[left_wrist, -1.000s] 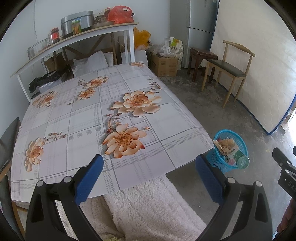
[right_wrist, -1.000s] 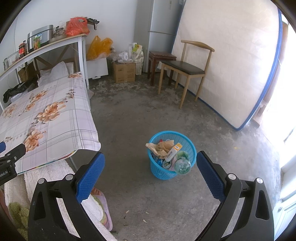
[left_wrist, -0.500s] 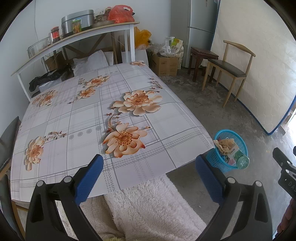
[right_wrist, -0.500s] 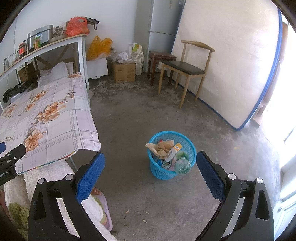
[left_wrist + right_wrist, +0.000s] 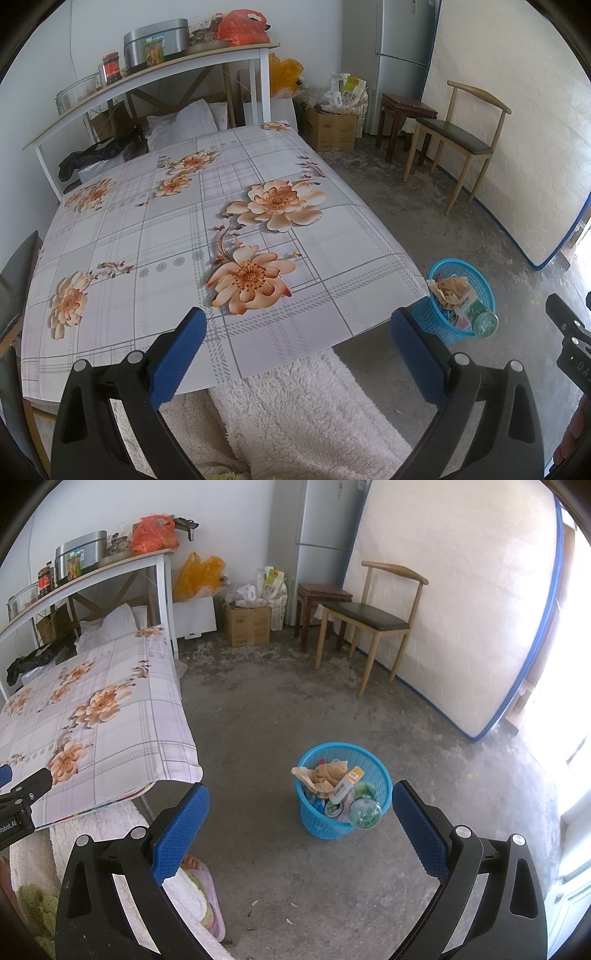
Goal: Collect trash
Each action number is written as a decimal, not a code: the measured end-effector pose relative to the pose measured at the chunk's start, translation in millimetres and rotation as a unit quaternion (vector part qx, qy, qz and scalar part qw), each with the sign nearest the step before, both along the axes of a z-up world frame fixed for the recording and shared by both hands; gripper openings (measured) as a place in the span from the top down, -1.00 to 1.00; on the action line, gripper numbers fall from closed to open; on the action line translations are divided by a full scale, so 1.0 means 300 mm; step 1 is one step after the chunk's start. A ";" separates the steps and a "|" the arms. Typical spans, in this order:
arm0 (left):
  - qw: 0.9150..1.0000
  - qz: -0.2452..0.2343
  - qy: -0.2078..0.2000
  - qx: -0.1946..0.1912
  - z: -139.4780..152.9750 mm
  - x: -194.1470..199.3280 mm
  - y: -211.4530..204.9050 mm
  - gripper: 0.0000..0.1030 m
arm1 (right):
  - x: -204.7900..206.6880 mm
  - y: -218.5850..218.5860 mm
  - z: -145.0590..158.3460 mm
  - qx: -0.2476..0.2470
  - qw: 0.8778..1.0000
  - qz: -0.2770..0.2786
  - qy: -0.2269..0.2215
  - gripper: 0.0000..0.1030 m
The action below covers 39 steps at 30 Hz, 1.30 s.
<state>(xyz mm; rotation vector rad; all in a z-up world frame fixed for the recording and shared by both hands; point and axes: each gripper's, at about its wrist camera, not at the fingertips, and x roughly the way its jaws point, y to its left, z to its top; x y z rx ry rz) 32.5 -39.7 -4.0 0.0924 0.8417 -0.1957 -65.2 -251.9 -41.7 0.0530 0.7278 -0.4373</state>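
Concrete floor (image 5: pixel 280 716), white walls; wooden chair (image 5: pixel 373 613) beside mattress (image 5: pixel 461 609) leaning on wall; bright light at rt.

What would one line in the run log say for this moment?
left gripper: open, empty, over table | right gripper: open, empty, facing basket | blue basket: on floor, full of trash | table: no trash visible

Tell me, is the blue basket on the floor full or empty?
Nearly full. The blue basket holds crumpled brown paper, wrappers and a green bottle up to its rim.
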 end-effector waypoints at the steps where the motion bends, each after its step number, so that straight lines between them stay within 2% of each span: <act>1: 1.000 0.000 0.000 0.000 0.000 -0.001 0.001 -0.89 | -0.001 0.002 -0.001 0.000 1.000 0.000 0.000 -0.85; 39: 1.000 0.002 0.004 -0.002 -0.005 0.000 0.009 -0.89 | 0.003 0.008 0.004 0.002 1.000 -0.002 0.001 -0.85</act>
